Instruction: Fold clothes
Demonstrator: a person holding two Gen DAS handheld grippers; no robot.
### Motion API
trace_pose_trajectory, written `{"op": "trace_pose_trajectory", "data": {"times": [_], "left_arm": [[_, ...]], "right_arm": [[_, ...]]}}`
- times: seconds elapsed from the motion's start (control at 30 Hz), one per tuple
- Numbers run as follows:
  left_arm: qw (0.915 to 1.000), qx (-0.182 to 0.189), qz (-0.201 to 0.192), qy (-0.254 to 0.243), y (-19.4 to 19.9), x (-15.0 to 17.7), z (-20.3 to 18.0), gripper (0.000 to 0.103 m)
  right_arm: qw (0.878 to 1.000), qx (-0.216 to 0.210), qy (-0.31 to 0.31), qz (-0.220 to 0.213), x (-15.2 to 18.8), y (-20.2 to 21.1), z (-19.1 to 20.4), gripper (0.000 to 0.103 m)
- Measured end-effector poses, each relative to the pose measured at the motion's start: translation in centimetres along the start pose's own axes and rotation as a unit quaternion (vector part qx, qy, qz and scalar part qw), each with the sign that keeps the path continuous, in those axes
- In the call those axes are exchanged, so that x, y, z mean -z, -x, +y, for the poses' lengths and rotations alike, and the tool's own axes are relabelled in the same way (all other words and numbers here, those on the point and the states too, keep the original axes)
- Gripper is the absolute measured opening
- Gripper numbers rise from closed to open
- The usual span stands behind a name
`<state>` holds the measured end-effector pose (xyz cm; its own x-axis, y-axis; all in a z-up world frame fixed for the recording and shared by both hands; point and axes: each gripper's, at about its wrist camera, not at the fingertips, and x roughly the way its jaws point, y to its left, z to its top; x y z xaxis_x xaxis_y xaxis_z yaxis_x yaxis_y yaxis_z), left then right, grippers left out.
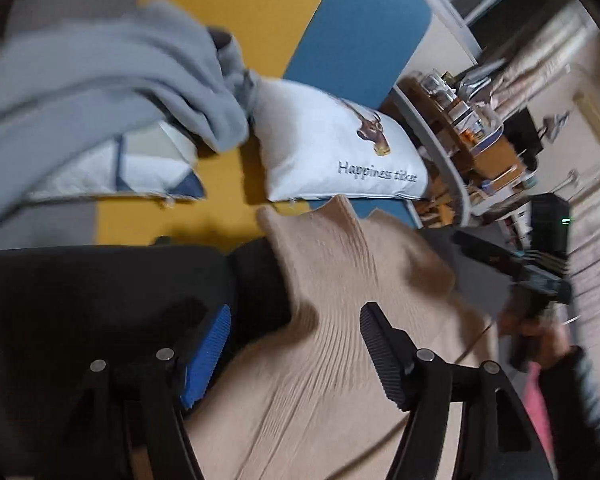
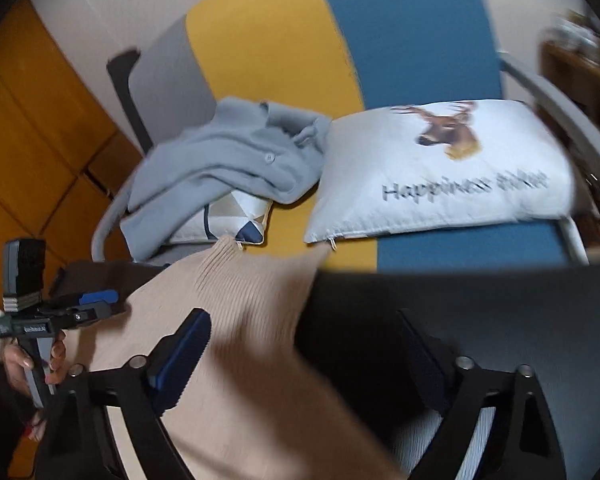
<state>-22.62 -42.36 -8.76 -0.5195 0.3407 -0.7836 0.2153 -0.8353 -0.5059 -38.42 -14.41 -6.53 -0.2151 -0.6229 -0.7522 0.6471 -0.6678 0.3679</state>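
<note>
A beige ribbed sweater [image 1: 340, 320] lies on a dark surface in front of a sofa; it also shows in the right wrist view [image 2: 252, 340]. My left gripper [image 1: 296, 352] is open, its fingers wide apart over the sweater. My right gripper [image 2: 304, 360] is open too, its blue-padded finger [image 2: 184, 356] over the sweater and the other over the dark surface. A grey garment [image 2: 228, 168] lies crumpled on the sofa, over a patterned cushion. The left view shows the right gripper [image 1: 540, 288] in a hand; the right view shows the left gripper [image 2: 80, 312] at the sweater's left edge.
A white deer pillow [image 2: 440, 172] reading "Happiness ticket" lies on the yellow and blue sofa [image 2: 284, 52]. A patterned cushion [image 2: 236, 220] sits under the grey garment. A cluttered wooden side table [image 1: 472, 136] stands beyond the sofa's grey armrest. Orange cabinets [image 2: 32, 140] are at left.
</note>
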Motion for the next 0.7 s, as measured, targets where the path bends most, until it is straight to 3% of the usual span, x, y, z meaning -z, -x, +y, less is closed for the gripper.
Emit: {"op": "trace_pose_trajectory", "data": {"times": [0.13, 0.23, 0.3, 0.37, 0.4, 0.43, 0.47, 0.5, 0.53, 0.57, 0.6, 0.7], "left_arm": [[0.9993, 0.021, 0.027, -0.016, -3.2, -2.9, -0.2, 0.068], [0.9977, 0.022, 0.052, -0.037, -5.5, -4.5, -0.9, 0.067], [0.9969, 0.030, 0.066, -0.032, -6.7, -5.4, -0.8, 0.067], [0.9966, 0.037, 0.072, -0.014, -7.3, -5.9, -0.2, 0.059], [0.9967, 0.036, 0.073, -0.004, -7.5, -6.0, 0.1, 0.045], [0.9972, 0.027, 0.070, 0.005, -7.4, -6.0, 0.5, 0.018], [0.9976, 0.021, 0.064, 0.012, -7.3, -5.8, 0.8, 0.007], [0.9980, 0.017, 0.058, 0.018, -7.1, -5.7, 1.0, 0.006], [0.9986, 0.020, 0.046, 0.017, -6.6, -5.5, 0.9, 0.006], [0.9993, 0.020, 0.030, 0.008, -5.9, -5.2, 0.5, 0.006], [0.9996, 0.022, 0.016, -0.001, -5.2, -4.8, 0.0, 0.005], [0.9988, 0.043, -0.020, -0.006, -2.9, -4.0, -1.0, 0.005]], "right_arm": [[0.998, -0.004, 0.020, 0.062, -3.7, -4.8, -1.1, 0.089], [0.989, -0.046, 0.006, 0.138, -4.9, -8.3, -2.0, 0.090], [0.985, -0.066, 0.012, 0.160, -5.2, -9.6, -2.1, 0.090], [0.982, -0.092, 0.004, 0.167, -5.4, -10.1, -2.1, 0.090], [0.980, -0.105, -0.001, 0.170, -5.4, -10.3, -2.2, 0.090], [0.979, -0.111, 0.004, 0.168, -5.4, -10.2, -1.9, 0.088], [0.979, -0.117, 0.010, 0.165, -5.3, -10.1, -1.6, 0.081], [0.979, -0.122, 0.015, 0.163, -5.2, -10.0, -1.2, 0.074], [0.979, -0.127, 0.021, 0.160, -5.1, -9.9, -0.9, 0.051], [0.978, -0.137, 0.013, 0.156, -5.1, -9.7, -0.9, 0.020], [0.980, -0.137, 0.010, 0.145, -5.1, -9.3, -0.8, 0.016], [0.984, -0.141, 0.004, 0.112, -5.2, -7.7, -0.2, 0.016]]}}
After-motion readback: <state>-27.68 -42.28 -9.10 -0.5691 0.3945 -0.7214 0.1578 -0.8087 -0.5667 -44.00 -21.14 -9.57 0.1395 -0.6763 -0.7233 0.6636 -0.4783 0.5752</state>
